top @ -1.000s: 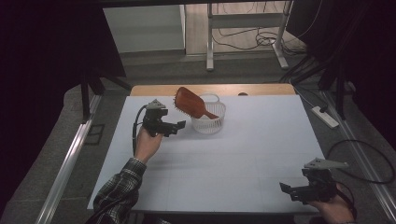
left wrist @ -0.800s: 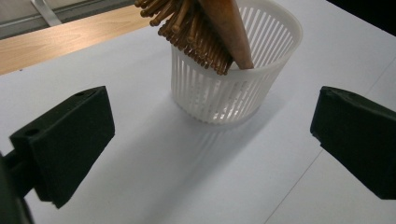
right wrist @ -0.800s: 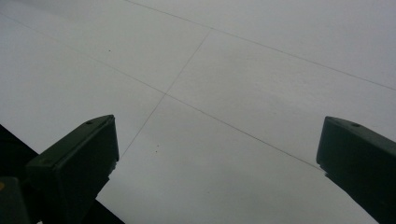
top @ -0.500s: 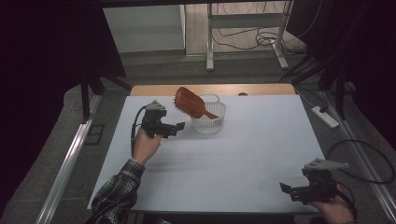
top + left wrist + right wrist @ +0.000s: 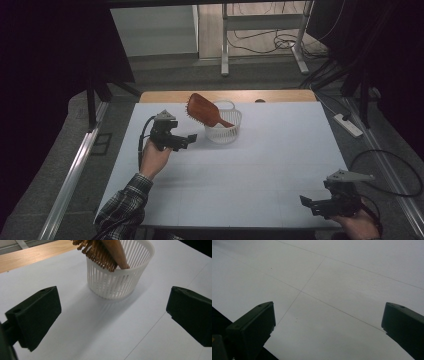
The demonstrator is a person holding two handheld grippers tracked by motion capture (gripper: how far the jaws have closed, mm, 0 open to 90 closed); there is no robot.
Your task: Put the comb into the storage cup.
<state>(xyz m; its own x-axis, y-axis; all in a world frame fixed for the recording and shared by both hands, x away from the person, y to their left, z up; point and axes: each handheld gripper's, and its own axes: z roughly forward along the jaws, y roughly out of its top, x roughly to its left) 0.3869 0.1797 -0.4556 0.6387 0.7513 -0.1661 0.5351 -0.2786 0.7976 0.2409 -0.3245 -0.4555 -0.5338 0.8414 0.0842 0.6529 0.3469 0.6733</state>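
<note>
— So, where's that hairbrush [image 5: 204, 109] sitting?

— Upper middle of the high view, handle down in the white basket [image 5: 223, 131], its bristled head leaning out over the rim toward the left. The left gripper [image 5: 186, 141] hovers just left of the basket, jaws wide apart, nothing between them.

— And the other one?

— The right gripper [image 5: 311, 205] is at the lower right, well apart from it all, jaws spread too, over bare table [image 5: 260, 175].

— What worries you?

— That basket looks light, and the brush is top-heavy. I reckon a nudge on the rim or a sideways tug on the head could tip the whole lot over.
</note>
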